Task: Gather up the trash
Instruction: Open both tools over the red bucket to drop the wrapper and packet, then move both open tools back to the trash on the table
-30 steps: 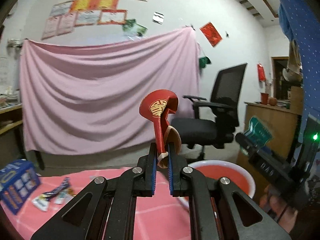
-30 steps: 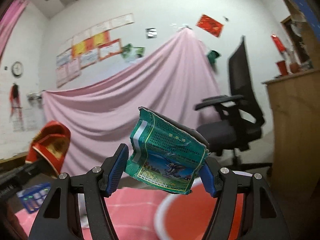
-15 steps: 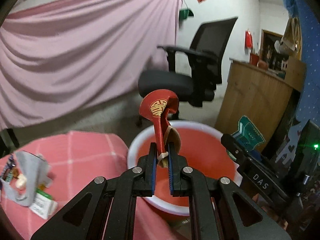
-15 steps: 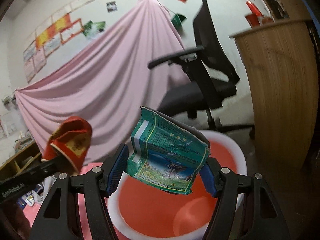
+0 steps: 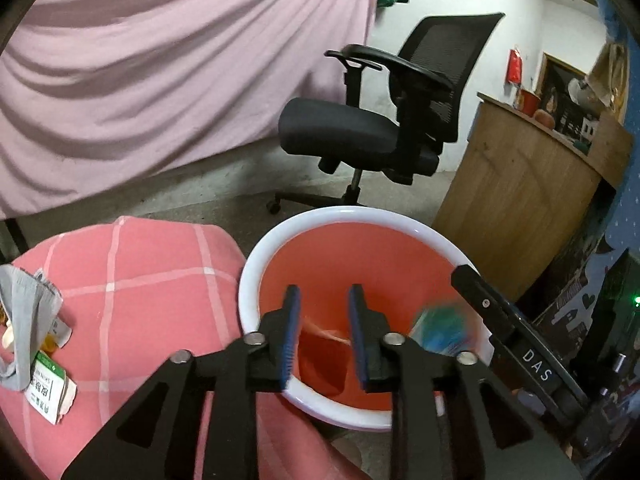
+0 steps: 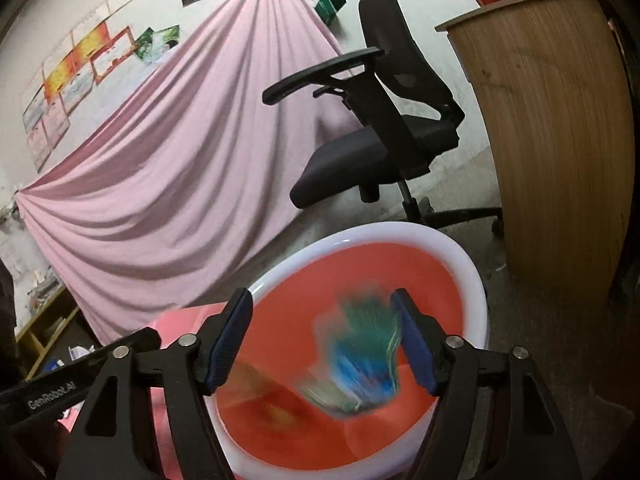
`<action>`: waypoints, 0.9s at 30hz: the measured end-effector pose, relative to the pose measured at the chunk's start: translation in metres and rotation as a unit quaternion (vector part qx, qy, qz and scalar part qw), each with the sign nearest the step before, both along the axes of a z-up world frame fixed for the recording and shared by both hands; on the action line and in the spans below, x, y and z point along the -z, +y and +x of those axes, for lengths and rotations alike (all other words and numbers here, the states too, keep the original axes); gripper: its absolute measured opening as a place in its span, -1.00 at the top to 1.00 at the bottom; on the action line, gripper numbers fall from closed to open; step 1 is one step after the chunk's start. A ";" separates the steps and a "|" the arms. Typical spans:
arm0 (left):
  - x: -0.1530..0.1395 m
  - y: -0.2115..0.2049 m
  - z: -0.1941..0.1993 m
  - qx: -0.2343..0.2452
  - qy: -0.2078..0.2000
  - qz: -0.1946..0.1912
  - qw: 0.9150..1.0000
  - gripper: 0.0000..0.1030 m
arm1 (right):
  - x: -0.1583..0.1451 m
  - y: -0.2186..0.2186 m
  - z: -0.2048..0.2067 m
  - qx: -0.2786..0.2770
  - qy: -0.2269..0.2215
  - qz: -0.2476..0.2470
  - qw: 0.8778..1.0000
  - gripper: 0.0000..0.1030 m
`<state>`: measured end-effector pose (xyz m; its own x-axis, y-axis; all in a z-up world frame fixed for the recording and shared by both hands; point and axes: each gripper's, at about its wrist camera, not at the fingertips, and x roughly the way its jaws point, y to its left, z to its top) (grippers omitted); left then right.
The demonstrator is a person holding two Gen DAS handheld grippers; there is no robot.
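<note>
A red bin with a white rim (image 5: 256, 264) (image 6: 472, 264) stands beside the pink checked table. My left gripper (image 5: 323, 332) is open over the bin, and the red wrapper (image 5: 320, 354) lies blurred inside the bin below it. My right gripper (image 6: 322, 340) is open over the bin, and the green and blue packet (image 6: 360, 364) is blurred in mid-fall between its fingers. The packet also shows in the left wrist view (image 5: 440, 326), next to the right gripper's arm.
A pink checked cloth (image 5: 132, 280) covers the table, with a grey wrapper (image 5: 24, 320) and a white and green label (image 5: 48, 384) at its left edge. A black office chair (image 5: 384, 120), a wooden counter (image 5: 520, 184) and a pink hanging sheet (image 5: 160, 60) stand behind.
Both grippers tilted down over the bin and opened. The red wrapper has dropped from the left gripper into the bin, and the green packet has left the right gripper and is falling.
</note>
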<state>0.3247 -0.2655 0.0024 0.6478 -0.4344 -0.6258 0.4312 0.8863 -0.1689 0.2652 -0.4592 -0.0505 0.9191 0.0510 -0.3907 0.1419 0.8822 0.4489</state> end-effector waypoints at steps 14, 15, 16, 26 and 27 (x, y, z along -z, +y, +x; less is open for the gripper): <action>-0.031 0.069 -0.041 -0.097 -0.103 -0.045 0.989 -0.15 | -0.037 0.024 -0.023 -0.010 -0.089 -0.034 0.995 -1.00; -0.034 0.075 -0.045 -0.104 -0.112 -0.045 0.987 -0.31 | -0.042 0.029 -0.026 -0.013 -0.102 -0.040 0.994 -1.00; -0.037 0.082 -0.050 -0.112 -0.123 -0.046 0.985 -0.55 | -0.047 0.035 -0.029 -0.015 -0.114 -0.047 0.992 -1.00; -0.051 0.155 -0.093 -0.197 -0.217 -0.048 0.955 -0.92 | -0.075 0.091 -0.045 -0.041 -0.200 -0.109 0.973 -1.00; -0.052 0.161 -0.096 -0.204 -0.223 -0.044 0.952 -0.92 | -0.076 0.096 -0.044 -0.045 -0.201 -0.113 0.972 -1.00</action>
